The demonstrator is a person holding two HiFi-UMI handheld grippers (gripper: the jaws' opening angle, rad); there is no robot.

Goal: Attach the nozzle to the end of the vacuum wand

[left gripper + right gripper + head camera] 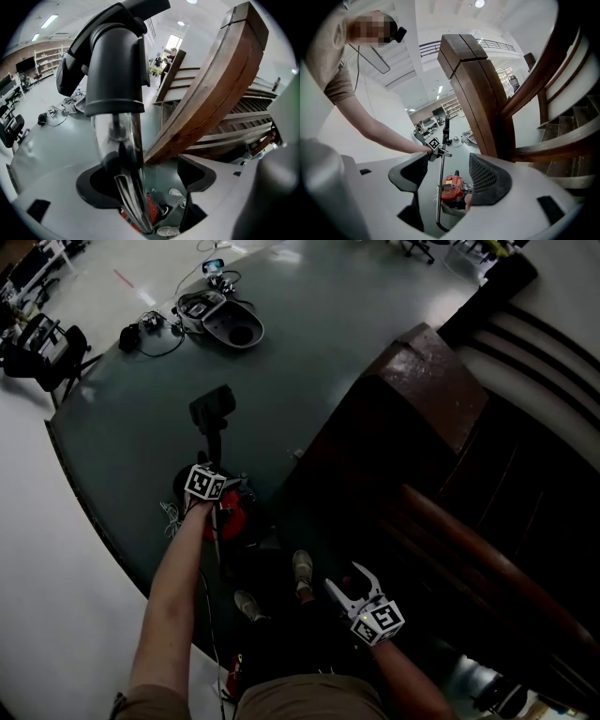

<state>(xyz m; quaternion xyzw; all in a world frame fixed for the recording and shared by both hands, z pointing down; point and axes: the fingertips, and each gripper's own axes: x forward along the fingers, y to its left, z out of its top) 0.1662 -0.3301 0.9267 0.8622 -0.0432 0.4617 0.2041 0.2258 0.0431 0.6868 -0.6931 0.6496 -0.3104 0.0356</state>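
The chrome vacuum wand (pixel 214 448) stands upright from the red vacuum body (pixel 242 518), with the black nozzle (pixel 214 406) on its top end. My left gripper (pixel 217 502) is at the wand just above the body. In the left gripper view the wand (pixel 129 154) runs up between the open jaws to the nozzle (pixel 115 61); it lies by the left pad, clear of the right one. My right gripper (pixel 345 579) hangs open and empty near the stairs. The right gripper view shows the wand (pixel 440 187), the vacuum body (pixel 451 187) and the left gripper (pixel 436 149).
A dark wooden staircase with a newel post (pixel 427 371) and a handrail (pixel 469 540) fills the right side. The person's shoes (pixel 302 570) stand beside the vacuum. Far off on the grey floor lie a round grey part (pixel 230 324) and cables; a chair (pixel 42 352) stands at the left.
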